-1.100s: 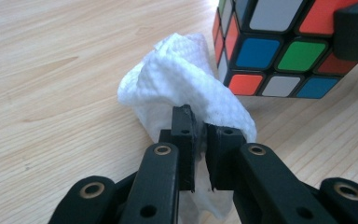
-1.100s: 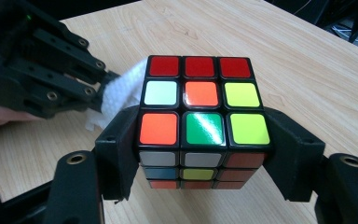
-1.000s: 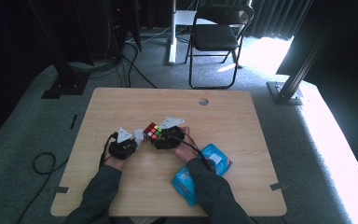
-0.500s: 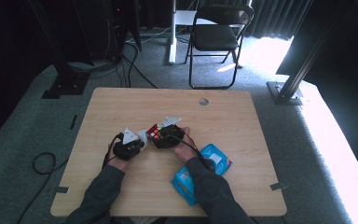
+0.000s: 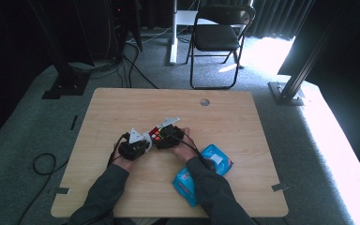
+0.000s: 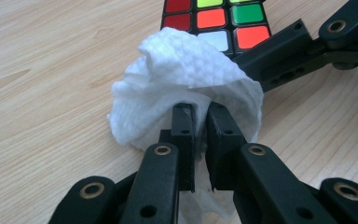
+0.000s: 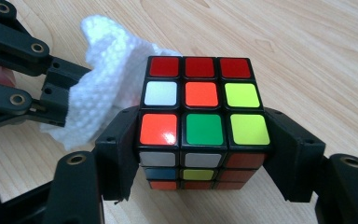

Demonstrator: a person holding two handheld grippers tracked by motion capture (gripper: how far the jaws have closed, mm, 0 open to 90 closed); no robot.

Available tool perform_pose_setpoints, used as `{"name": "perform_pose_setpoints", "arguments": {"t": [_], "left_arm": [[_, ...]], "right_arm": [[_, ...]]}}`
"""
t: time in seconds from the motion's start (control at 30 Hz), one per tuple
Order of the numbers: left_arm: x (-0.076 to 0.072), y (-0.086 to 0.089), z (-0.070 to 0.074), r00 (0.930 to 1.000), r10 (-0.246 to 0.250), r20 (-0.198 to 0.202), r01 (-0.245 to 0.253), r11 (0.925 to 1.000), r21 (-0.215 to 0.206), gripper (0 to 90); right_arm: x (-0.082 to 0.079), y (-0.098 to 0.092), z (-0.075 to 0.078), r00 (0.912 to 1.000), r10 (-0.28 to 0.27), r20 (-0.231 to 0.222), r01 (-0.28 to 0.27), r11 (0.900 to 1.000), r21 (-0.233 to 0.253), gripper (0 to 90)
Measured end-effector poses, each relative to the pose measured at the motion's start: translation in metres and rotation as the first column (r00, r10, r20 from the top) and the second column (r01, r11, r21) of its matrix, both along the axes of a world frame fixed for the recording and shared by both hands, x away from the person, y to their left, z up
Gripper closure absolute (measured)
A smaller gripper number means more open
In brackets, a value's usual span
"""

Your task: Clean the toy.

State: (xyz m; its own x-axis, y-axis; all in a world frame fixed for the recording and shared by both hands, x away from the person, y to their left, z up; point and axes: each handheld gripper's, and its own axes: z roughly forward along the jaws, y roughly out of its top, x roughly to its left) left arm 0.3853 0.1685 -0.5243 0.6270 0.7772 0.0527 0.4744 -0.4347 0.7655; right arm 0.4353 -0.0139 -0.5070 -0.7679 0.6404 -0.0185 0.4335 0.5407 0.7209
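Observation:
A scrambled puzzle cube [image 7: 203, 123] with red, orange, green, yellow and white stickers sits between the black jaws of my right gripper [image 7: 200, 154], which is shut on it just above the wooden table [image 5: 122, 108]. My left gripper [image 6: 200, 135] is shut on a crumpled white wipe [image 6: 186, 79] and holds it against the cube's [image 6: 214, 21] side. In the high view both grippers meet at the table's middle, left gripper [image 5: 143, 140] beside right gripper [image 5: 161, 136], with the cube [image 5: 155, 134] between them. In the right gripper view the wipe [image 7: 102, 79] touches the cube's left face.
Two blue wipe packets lie at the front right of the table, one [image 5: 218, 160] by the right forearm and one [image 5: 185, 185] nearer the edge. A round hole [image 5: 205, 101] is near the table's far edge. A folding chair [image 5: 218, 37] stands beyond the table.
The left gripper with the wipe has moved a little closer to the cube. The right gripper and cube have stayed almost still.

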Motion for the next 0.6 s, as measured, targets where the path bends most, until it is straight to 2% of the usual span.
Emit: {"name": "perform_pose_setpoints", "arguments": {"t": [0.17,0.3,0.4,0.47,0.6], "left_arm": [[0.0017,-0.0011,-0.0004,1.0000,-0.001,-0.009,0.001,1.0000,-0.005,82.8],[0.0032,0.0009,-0.0014,0.9999,0.011,-0.012,-0.011,0.9999,-0.009,82.8],[0.0038,0.0020,-0.0012,0.9998,0.013,-0.011,-0.013,0.9999,-0.008,82.8],[0.0037,0.0033,-0.0004,0.9997,0.021,-0.008,-0.021,0.9997,-0.013,82.8],[0.0039,0.0049,0.0009,0.9997,0.024,-0.005,-0.024,0.9996,-0.012,82.8]], "right_arm": [[0.0013,-0.0014,-0.0011,0.9995,-0.008,-0.031,0.008,1.000,0.006,33.8],[0.0001,-0.0009,-0.0015,0.9990,0.012,-0.043,-0.011,1.000,0.006,30.3],[-0.0006,-0.0008,-0.0012,0.9991,0.020,-0.037,-0.020,1.000,0.006,28.2],[-0.0031,-0.0015,0.0011,0.9992,0.033,-0.022,-0.033,0.999,0.024,25.5],[-0.0058,-0.0054,0.0059,0.9991,0.042,0.007,-0.043,0.997,0.069,25.7]]}}
